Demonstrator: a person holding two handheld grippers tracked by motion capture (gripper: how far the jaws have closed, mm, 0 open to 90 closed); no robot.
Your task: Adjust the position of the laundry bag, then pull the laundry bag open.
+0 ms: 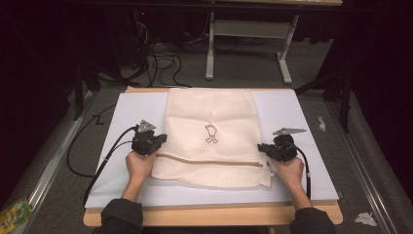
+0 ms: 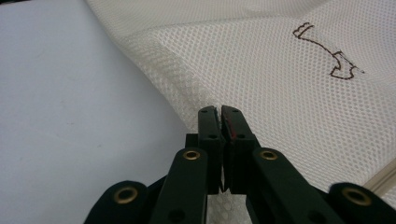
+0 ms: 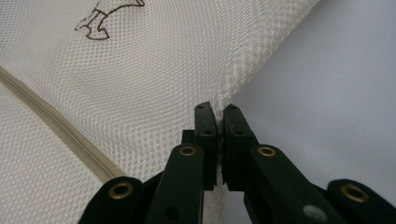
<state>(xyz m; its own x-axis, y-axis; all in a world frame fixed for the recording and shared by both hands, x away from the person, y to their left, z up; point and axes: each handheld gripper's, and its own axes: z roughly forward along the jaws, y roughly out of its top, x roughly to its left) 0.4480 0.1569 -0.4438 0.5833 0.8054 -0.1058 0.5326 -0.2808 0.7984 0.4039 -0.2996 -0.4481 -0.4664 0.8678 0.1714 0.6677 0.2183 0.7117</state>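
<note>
A cream mesh laundry bag (image 1: 210, 136) lies flat on the white mat (image 1: 292, 107) of the worktop (image 1: 214, 214), with its zipper (image 1: 209, 162) running across near the person's side and a small brown emblem (image 1: 211, 133) at its centre. The left tongs (image 1: 155, 145) are closed on the bag's left side edge, and the left gripper view shows mesh pinched between the jaws. The right tongs (image 1: 265, 148) are likewise clamped on the right side edge, with the seam caught in the jaws in the right gripper view.

Judgement: the step in hand is a two-point grasp of the bag at its opposite edges, probably in preparation for a fold or a lift. The fabric near each grip appears slightly raised, though the high view is too coarse to confirm it.

The next move calls for both hands to travel together at matched height and pace, so the mesh stays taut, the edges do not slip from the jaws, and the lower zippered part does not drag askew.
</note>
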